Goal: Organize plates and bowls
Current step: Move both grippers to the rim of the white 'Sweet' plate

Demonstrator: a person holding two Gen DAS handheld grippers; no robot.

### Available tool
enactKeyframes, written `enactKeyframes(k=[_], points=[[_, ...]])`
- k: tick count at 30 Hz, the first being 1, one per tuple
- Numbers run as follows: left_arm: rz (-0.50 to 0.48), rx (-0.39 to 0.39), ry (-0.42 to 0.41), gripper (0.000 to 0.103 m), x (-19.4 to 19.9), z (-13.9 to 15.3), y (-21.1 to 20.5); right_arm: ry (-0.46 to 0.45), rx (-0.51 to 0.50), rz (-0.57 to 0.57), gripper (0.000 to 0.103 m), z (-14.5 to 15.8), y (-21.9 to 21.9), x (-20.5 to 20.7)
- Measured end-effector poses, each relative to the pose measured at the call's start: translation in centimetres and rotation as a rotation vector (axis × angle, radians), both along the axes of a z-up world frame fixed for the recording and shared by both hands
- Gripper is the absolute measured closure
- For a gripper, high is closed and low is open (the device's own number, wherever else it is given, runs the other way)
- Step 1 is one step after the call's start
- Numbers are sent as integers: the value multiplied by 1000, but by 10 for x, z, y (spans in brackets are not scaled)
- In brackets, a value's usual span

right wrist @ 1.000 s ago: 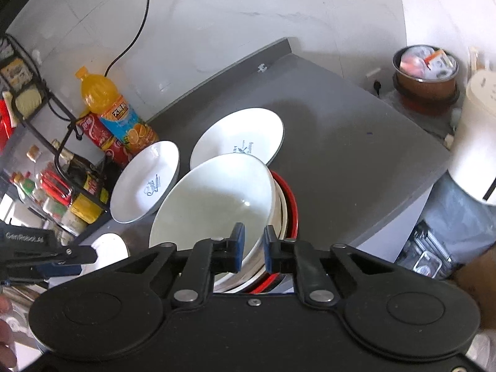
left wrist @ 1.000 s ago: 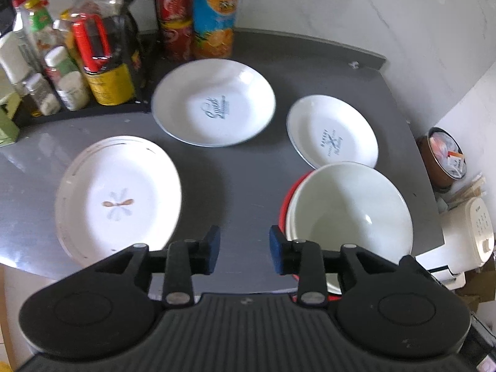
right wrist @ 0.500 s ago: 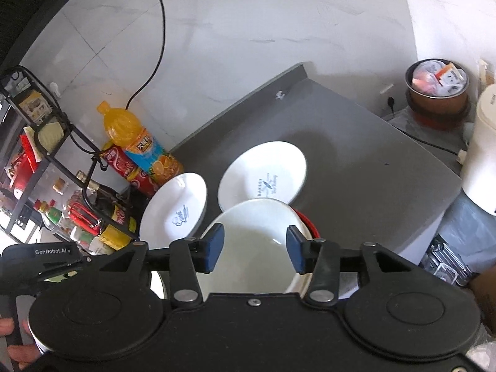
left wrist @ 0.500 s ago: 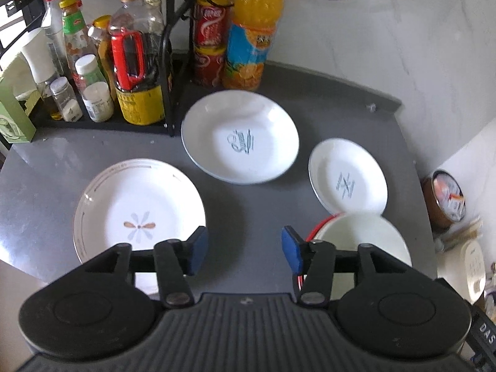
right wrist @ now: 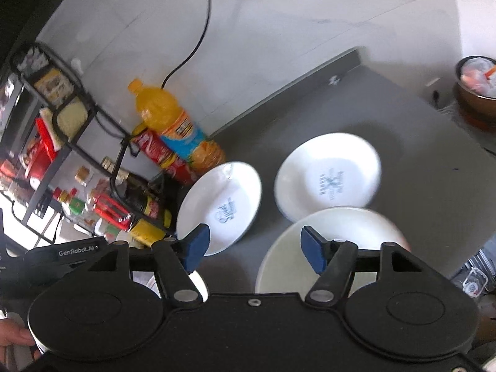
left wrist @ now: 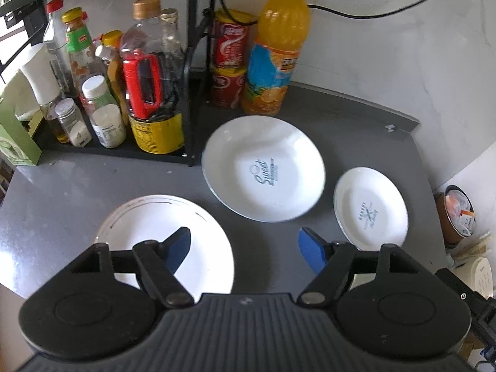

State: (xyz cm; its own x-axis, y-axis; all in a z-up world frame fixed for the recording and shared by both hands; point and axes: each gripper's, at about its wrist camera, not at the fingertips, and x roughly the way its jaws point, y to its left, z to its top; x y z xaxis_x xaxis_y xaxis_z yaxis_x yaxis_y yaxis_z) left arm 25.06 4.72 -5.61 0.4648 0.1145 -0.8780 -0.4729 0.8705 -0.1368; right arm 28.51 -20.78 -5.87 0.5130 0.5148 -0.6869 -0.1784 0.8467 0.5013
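Note:
Three white dishes lie on the grey counter (left wrist: 62,192). A deep plate with blue "Sweet" lettering (left wrist: 263,167) is in the middle; it also shows in the right wrist view (right wrist: 220,204). A small plate with blue print (left wrist: 370,209) lies to its right, also seen in the right wrist view (right wrist: 327,175). A gold-rimmed plate (left wrist: 204,257) lies near left, partly under my left gripper (left wrist: 245,246), which is open and empty. My right gripper (right wrist: 255,246) is open and empty above a stacked white bowl (right wrist: 341,226).
A black wire rack (left wrist: 192,99) with bottles and jars stands at the back left. Red cans (left wrist: 229,62) and an orange juice bottle (left wrist: 276,52) stand by the wall. A brown pot (left wrist: 455,214) sits off the counter's right edge.
Both grippers have opened wide and pulled up and back. The right gripper has let go of the white bowl, which rests on the stack. The left view has swung toward the rack.

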Motion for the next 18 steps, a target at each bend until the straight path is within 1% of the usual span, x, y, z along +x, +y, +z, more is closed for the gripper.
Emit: enactKeyframes(k=[3,8,12,18], points=[[23,2,12,28,0,-5,13,11,-1,39,38,-1,18,6],[57,9,44,28,-4,-15,33,33,-8,87,32,-6,43,16],[79,20,58,28,-9,-20,46,48,-30,126,29,-11,63,21],[111,11,81,27,-18,-31,60,81,-50,163,28,-24,86,27]])
